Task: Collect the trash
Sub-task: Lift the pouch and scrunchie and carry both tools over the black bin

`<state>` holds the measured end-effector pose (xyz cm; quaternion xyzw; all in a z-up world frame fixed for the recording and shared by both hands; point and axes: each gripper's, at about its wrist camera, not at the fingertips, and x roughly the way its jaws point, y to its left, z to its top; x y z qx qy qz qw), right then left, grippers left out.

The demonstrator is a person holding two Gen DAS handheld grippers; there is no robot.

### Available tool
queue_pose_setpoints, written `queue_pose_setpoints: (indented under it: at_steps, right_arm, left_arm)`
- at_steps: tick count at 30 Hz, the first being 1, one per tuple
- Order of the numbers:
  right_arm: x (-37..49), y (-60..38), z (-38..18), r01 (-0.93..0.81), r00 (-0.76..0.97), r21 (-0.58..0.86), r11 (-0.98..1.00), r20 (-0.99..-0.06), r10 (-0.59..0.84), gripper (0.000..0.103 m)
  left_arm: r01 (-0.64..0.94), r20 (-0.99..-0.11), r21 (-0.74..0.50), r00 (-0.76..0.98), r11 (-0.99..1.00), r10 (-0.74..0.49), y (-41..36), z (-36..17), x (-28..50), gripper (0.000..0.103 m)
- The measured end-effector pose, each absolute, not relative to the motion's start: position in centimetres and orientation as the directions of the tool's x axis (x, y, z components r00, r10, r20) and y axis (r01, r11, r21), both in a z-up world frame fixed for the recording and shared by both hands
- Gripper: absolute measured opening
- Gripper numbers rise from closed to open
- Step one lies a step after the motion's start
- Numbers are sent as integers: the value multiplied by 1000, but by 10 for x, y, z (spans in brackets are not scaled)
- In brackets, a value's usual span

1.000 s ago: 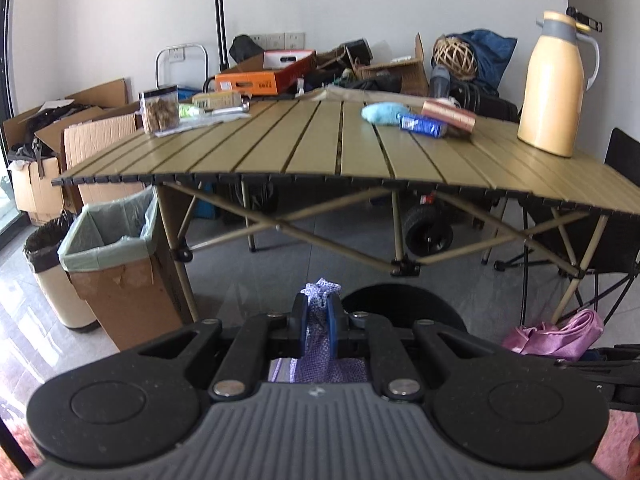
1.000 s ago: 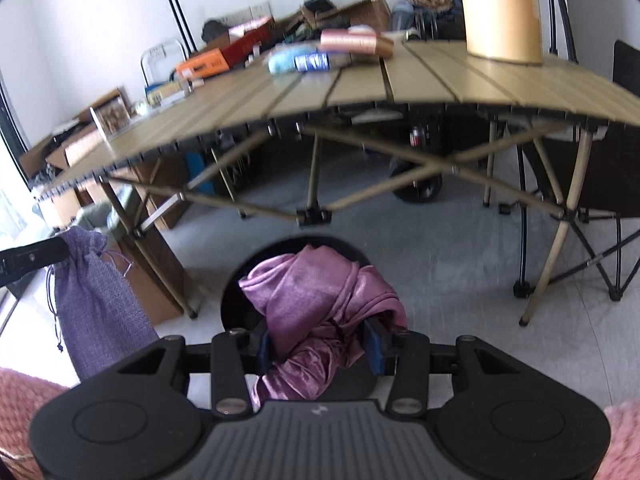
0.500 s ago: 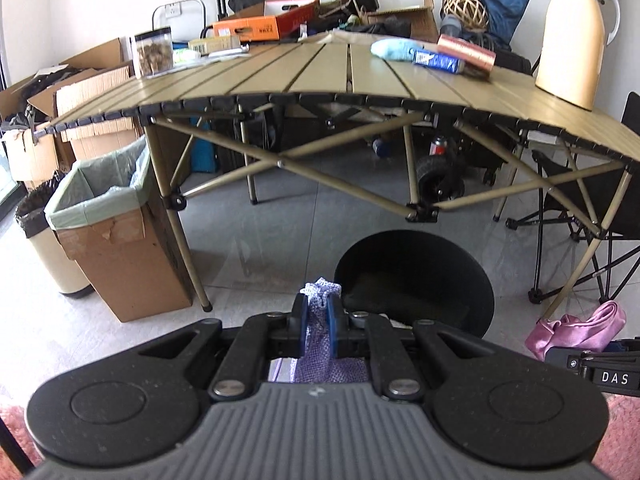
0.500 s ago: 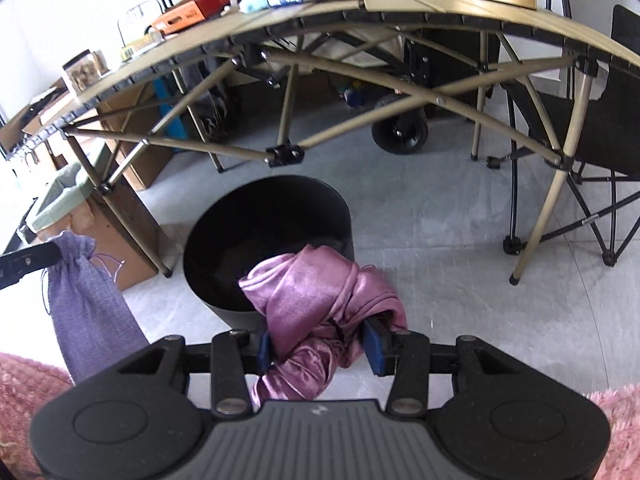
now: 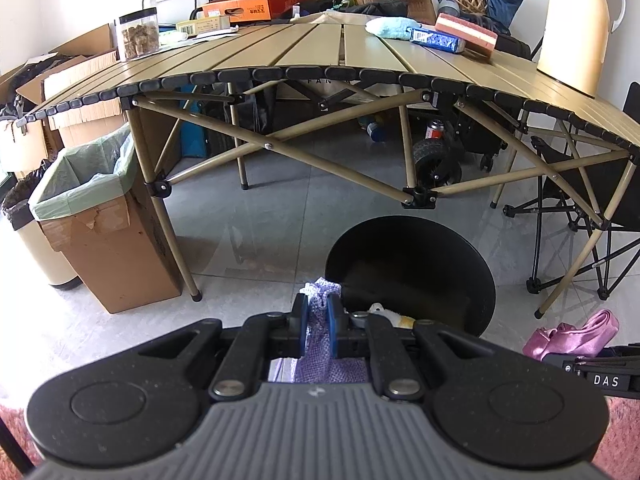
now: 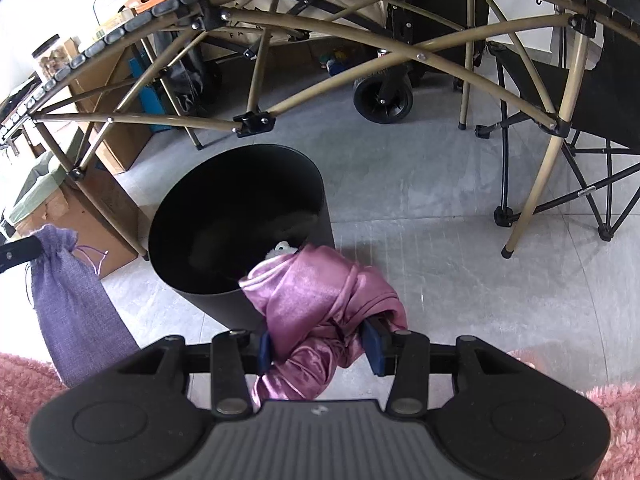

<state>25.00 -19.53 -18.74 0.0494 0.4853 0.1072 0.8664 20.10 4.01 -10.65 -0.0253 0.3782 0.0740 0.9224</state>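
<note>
**Both cloth items held near the bin – drop risks**

While both grippers hung by the black round bin (image 6: 240,224), neither item was yet over its mouth. The left gripper (image 5: 318,320) was pinched fully closed on the neck of the purple drawstring pouch (image 6: 76,308), which dangled over the floor left of the bin. The right gripper (image 6: 320,350) stood partly open, its blue pads pressed on a bunched pink satin cloth (image 6: 320,300) that lay at the bin's near rim, mostly outside it. Something pale already lay at the bottom.

Risks, as judged:
- Pouch released from this spot would land on the floor tiles (image 6: 440,240), short of the rim.
- Satin is slippery and loosely bundled; the cloth could slide out early, or drape over the rim and hang half out.
- Pouch cords might snag on a finger at release.
- Rim contact could tip the light bin.
</note>
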Motion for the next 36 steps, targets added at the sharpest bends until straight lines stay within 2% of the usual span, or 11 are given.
queue_pose_setpoints:
  at_steps: [18, 36]
  right_arm:
    - [267, -204, -196, -102, 492, 215, 971, -838, 237, 43]
    - [290, -229, -209, 6, 485, 237, 971, -850, 205, 43]
  left_arm:
    - [-103, -716, 7, 694, 995, 77, 24, -106, 240, 10]
    - [-44, -732, -7, 680, 999, 25, -11, -113, 319, 10]
